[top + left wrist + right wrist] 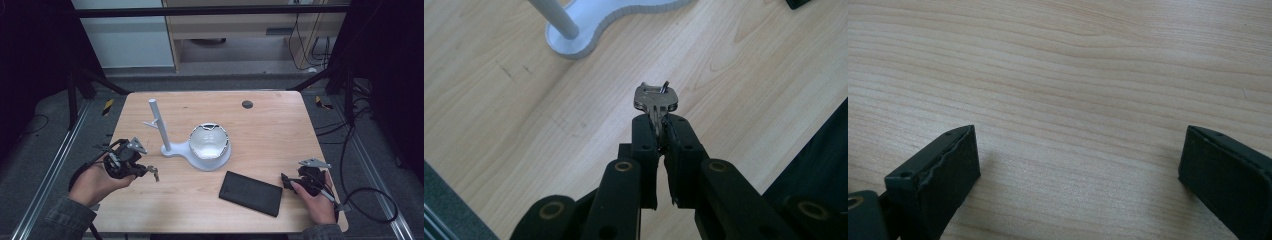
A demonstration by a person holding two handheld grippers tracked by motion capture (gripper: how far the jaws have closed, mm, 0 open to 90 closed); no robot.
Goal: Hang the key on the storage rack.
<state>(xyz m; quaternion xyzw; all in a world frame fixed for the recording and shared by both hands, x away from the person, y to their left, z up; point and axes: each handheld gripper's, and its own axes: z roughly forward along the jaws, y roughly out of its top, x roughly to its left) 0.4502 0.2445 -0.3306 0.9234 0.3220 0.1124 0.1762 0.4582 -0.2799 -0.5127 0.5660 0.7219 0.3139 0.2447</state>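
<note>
My left gripper point(658, 122) is shut on a small metal key point(655, 98), whose head sticks out past the jaw tips above the wooden table point(499, 110). In the high view the left gripper point(148, 171) hangs over the table's front left with the key point(153, 173) at its tip, a little short of the white stand point(170, 148) with its upright post point(159, 122). At the front right my right gripper point(285, 181) rests low, and in its own view the right gripper point(1078, 165) stands wide open over bare wood.
A shiny round bowl point(209, 141) sits on the white stand's base. A flat black case point(250, 193) lies at the front, between the two hands. A dark round hole point(247, 104) marks the table's far side.
</note>
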